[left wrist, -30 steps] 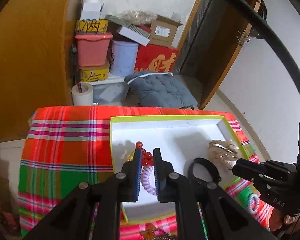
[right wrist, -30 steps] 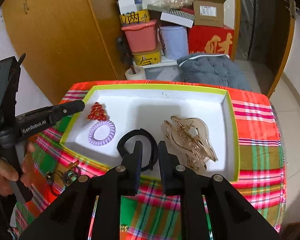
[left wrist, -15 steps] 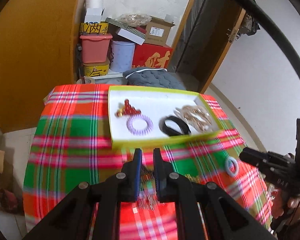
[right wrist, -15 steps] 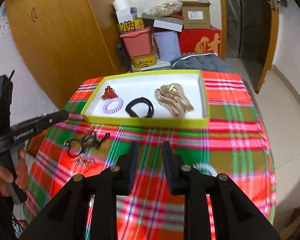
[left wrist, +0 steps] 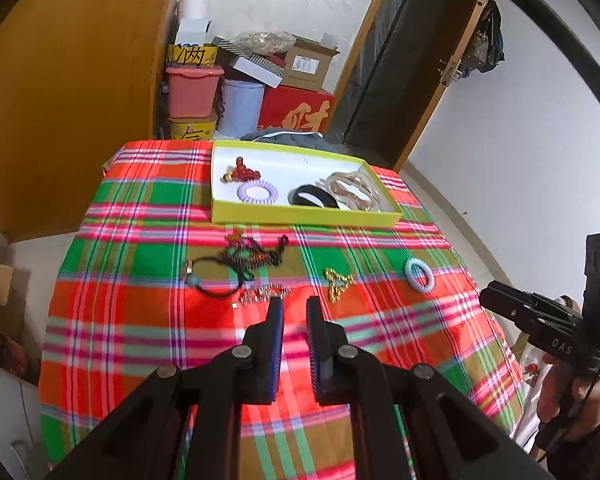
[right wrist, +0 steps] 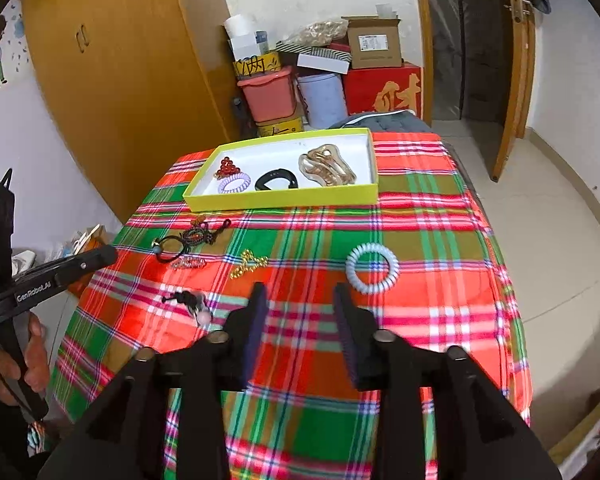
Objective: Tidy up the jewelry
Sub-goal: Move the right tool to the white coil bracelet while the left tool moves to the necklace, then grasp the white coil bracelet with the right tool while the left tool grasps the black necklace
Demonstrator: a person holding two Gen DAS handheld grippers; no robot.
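A yellow-green tray (left wrist: 304,216) (right wrist: 284,200) at the far side of the plaid table holds a red bead piece (left wrist: 240,173), a purple coil tie (left wrist: 257,193), a black band (left wrist: 314,197) and a gold claw clip (left wrist: 354,190). On the cloth lie a black cord bracelet (left wrist: 236,264) (right wrist: 188,240), a silver chain (left wrist: 264,294), a gold piece (left wrist: 337,282) (right wrist: 248,263), a pale blue coil tie (left wrist: 419,274) (right wrist: 372,268) and a small dark item (right wrist: 190,302). My left gripper (left wrist: 294,306) is nearly shut and empty, above the near cloth. My right gripper (right wrist: 300,292) is open and empty, near the blue coil tie.
Boxes, a pink bin (left wrist: 194,90) and a red carton (left wrist: 296,114) are stacked behind the table. A wooden wardrobe (right wrist: 112,80) stands left, an open door (right wrist: 516,60) right. A grey cushion (right wrist: 380,120) lies beyond the far table edge.
Both grippers have pulled back from the tray toward the near side of the table and risen. The right gripper has opened wide. The left stays narrow.
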